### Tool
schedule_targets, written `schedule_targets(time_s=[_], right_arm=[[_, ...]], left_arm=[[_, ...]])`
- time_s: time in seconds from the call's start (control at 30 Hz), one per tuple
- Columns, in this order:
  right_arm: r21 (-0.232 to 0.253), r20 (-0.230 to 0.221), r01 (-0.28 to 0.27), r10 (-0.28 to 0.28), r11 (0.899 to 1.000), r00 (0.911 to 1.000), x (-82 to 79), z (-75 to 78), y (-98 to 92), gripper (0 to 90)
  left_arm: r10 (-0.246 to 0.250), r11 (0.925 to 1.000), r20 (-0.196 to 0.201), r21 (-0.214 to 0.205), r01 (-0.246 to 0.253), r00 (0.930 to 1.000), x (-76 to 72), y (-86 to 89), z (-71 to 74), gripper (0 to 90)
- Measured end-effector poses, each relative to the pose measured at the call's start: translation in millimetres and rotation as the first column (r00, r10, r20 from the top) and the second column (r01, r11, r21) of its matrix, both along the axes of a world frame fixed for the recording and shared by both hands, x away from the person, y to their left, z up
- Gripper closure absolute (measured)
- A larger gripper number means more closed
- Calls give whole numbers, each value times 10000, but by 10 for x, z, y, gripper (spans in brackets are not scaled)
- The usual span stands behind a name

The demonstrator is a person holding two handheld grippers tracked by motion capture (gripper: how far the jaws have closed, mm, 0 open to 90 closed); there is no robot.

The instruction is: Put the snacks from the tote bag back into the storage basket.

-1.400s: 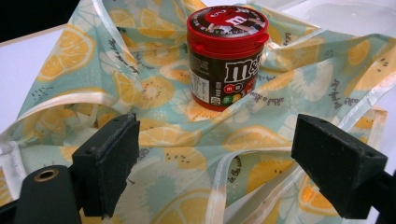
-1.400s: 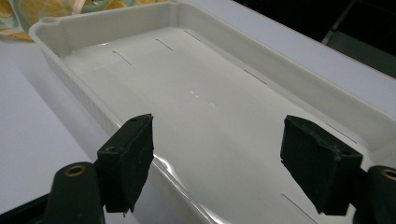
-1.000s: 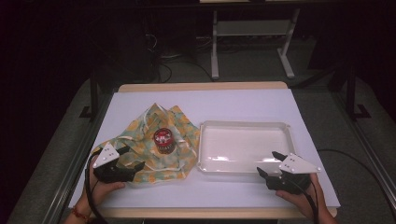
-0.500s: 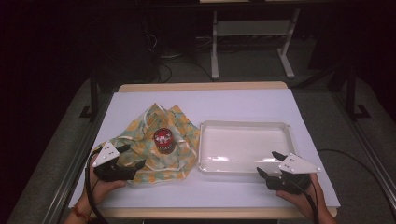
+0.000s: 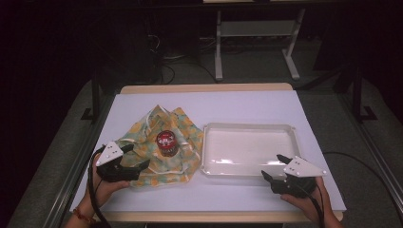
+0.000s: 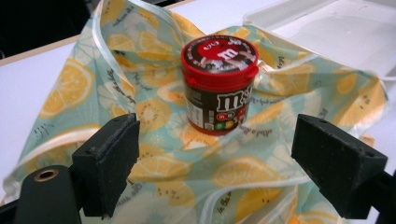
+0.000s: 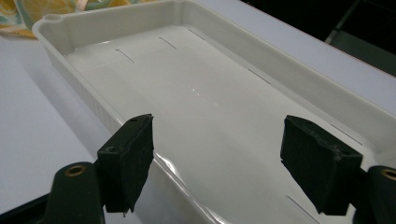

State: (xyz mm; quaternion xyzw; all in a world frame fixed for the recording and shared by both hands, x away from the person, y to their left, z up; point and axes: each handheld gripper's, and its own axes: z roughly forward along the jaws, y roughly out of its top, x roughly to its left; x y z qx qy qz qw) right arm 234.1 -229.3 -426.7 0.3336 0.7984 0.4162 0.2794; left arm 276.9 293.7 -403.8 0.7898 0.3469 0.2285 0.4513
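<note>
A small brown candy jar (image 5: 167,143) (image 6: 218,92) with a red lid stands upright on a crumpled cloth (image 5: 159,148) (image 6: 154,140) printed with orange slices. My left gripper (image 5: 135,157) (image 6: 217,168) is open at the cloth's near left edge, its jaws aimed at the jar and apart from it. A white empty tray (image 5: 247,127) (image 7: 261,51) lies to the right of the cloth. My right gripper (image 5: 274,166) (image 7: 219,165) is open over the tray's near right corner, nothing between its jaws.
The white table top (image 5: 228,104) has a wooden edge at the back. Beyond it stand a metal frame (image 5: 256,33) and cables on a dark floor. Dark rails run along both table sides.
</note>
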Motion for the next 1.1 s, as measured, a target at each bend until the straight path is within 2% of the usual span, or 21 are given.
schedule_targets(time_s=[0.4, 0.67, 1.0, 1.1], right_arm=[[10, -2, -5, 5, 10000, 10000, -3, 0, 1, 250], [54, 47, 76, -76, 10000, 10000, 0, 5, -3, 250], [-13, -15, 29, -29, 10000, 10000, -1, -6, 7, 250], [-22, -11, 9, -9, 10000, 10000, 0, -8, 9, 250]], left_arm=[[43, 9999, -128, 161, -41, 9999, 42, -61, 43, 149], [-152, 9998, -207, 131, 155, 9997, 70, -108, 88, 149], [-57, 9989, -394, 465, 76, 9992, 125, -190, 107, 149], [-95, 9991, -409, 419, 112, 9991, 146, -227, 140, 149]])
